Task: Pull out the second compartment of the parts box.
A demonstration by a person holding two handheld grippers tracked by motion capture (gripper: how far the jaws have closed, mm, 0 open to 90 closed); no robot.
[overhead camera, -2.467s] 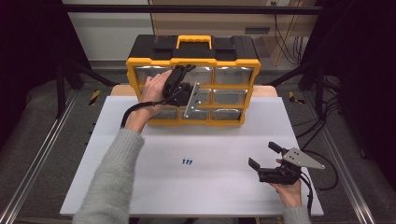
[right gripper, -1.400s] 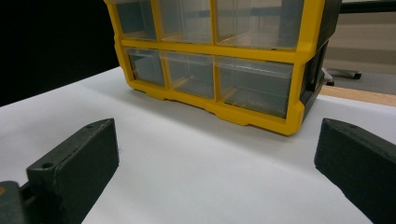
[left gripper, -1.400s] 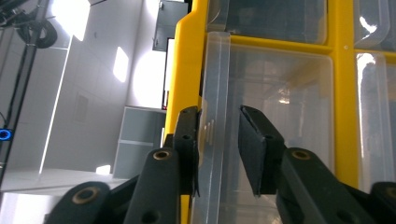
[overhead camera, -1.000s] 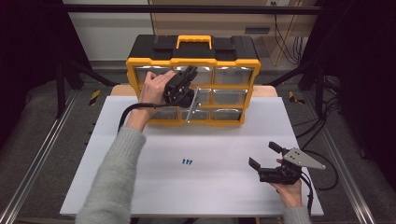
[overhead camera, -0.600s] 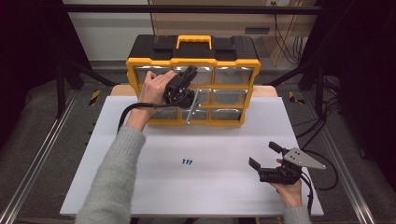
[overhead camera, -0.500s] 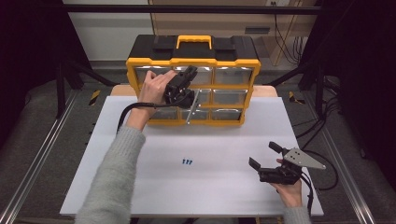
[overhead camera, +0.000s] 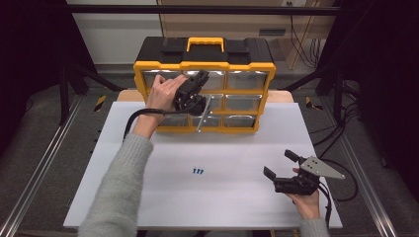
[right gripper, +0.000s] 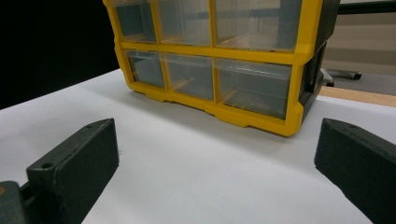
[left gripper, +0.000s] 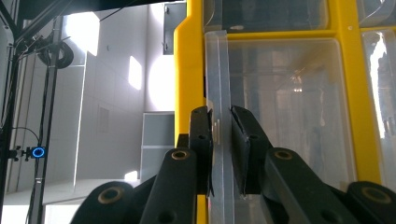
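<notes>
A yellow and black drawer cabinet (overhead camera: 204,64) with clear drawers stands at the back of the white table (overhead camera: 99,163). My left gripper (overhead camera: 199,100) is up against its middle row, shut on the front lip of a clear drawer (overhead camera: 204,114) that juts out of the cabinet. In the left gripper view the two jaws (left gripper: 220,135) pinch that thin clear lip (left gripper: 218,70) beside the yellow frame (left gripper: 189,65). My right gripper (overhead camera: 280,164) rests open on the table at the front right, nothing between its jaws (right gripper: 215,163); the cabinet (right gripper: 299,70) lies ahead of it.
Three small blue parts (overhead camera: 198,171) lie together at the table's middle, between the two arms. A black cable (overhead camera: 129,123) trails from the left gripper. Metal rails and dark floor flank the table.
Compared with 2.5 s ago, the clear drawer sticks out less and the left gripper sits closer to the cabinet. Over the last second nothing has visibly moved. The right gripper has stayed still.
</notes>
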